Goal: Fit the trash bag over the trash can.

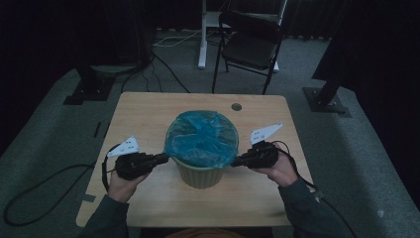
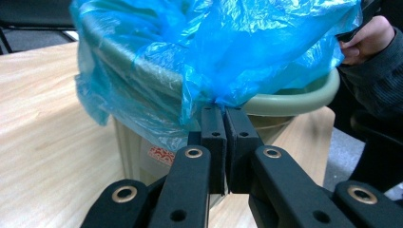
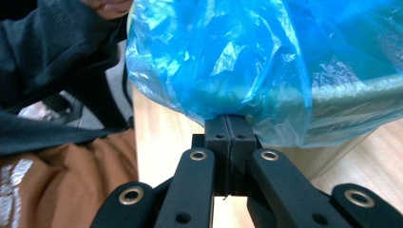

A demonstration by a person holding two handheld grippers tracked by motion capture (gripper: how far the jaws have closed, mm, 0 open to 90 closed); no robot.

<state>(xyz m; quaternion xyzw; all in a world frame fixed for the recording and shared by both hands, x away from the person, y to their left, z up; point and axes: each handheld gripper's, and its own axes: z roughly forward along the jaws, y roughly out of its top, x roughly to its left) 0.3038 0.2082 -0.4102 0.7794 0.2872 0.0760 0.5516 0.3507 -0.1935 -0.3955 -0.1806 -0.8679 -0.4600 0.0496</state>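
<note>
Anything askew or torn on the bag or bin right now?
Nothing damaged. The blue bag drapes unevenly and rumpled over the green bin rim, pinched at opposite sides by the left gripper and right gripper. The bin stands upright.

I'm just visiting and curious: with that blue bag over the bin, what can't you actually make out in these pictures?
- Inside of the green bin: high view, covered by the blue bag.
- Red label on the bin: left gripper view, partly behind the bag and jaws, too small to read.
- Bag edge pinched by the left gripper and the right gripper: hidden between the shut jaws.
- Bin's base: cut off in both gripper views.
</note>
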